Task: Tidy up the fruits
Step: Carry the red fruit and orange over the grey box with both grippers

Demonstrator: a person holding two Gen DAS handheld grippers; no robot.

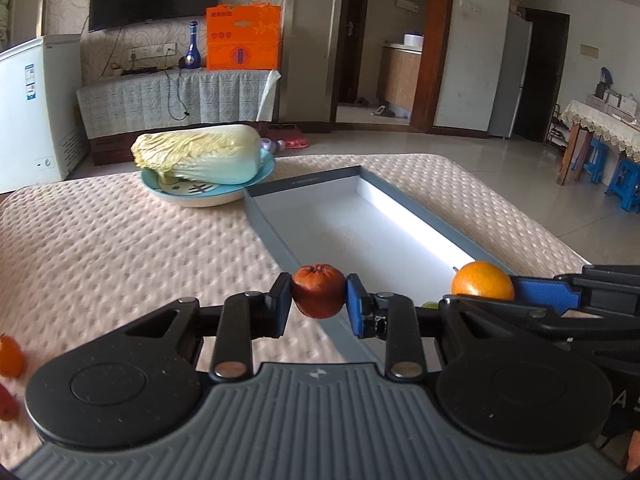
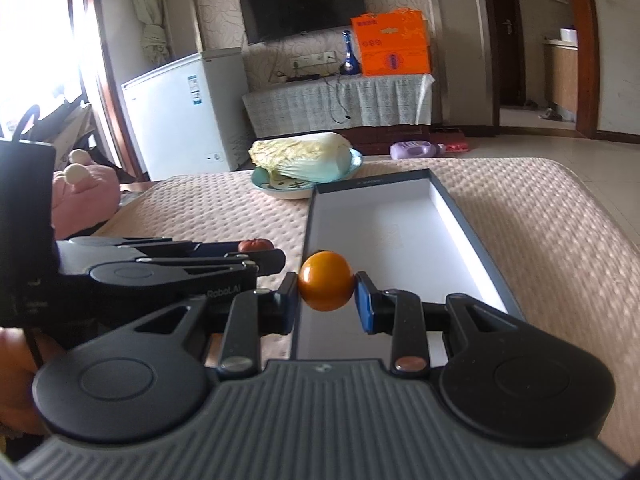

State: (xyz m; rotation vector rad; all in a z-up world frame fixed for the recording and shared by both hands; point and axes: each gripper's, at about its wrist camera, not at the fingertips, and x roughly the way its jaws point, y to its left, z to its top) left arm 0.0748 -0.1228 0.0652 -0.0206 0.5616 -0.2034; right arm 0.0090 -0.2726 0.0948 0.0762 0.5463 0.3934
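1. My left tongs [image 1: 319, 298] are clamped on a red fruit [image 1: 319, 295] above the box's [image 1: 276, 248] near rim; my right tongs [image 2: 327, 287] are clamped on an orange [image 2: 326, 286] over its near end.
2. The box looks nearly empty; more fruit [image 1: 10, 356] waits at the surface's left edge.
3. A cabbage [image 1: 200, 154] on its plate [image 1: 192, 198] touches the box's far corner; nothing blocks the drop.

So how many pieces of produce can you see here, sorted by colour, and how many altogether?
Dark red fruit: 2, one held in the left gripper, one at the left picture edge
Orange fruit: 2, one held in the right gripper, one on the cloth
Pale green cabbage: 1
A green sliver behind the left gripper is too hidden to count.
Total: 5
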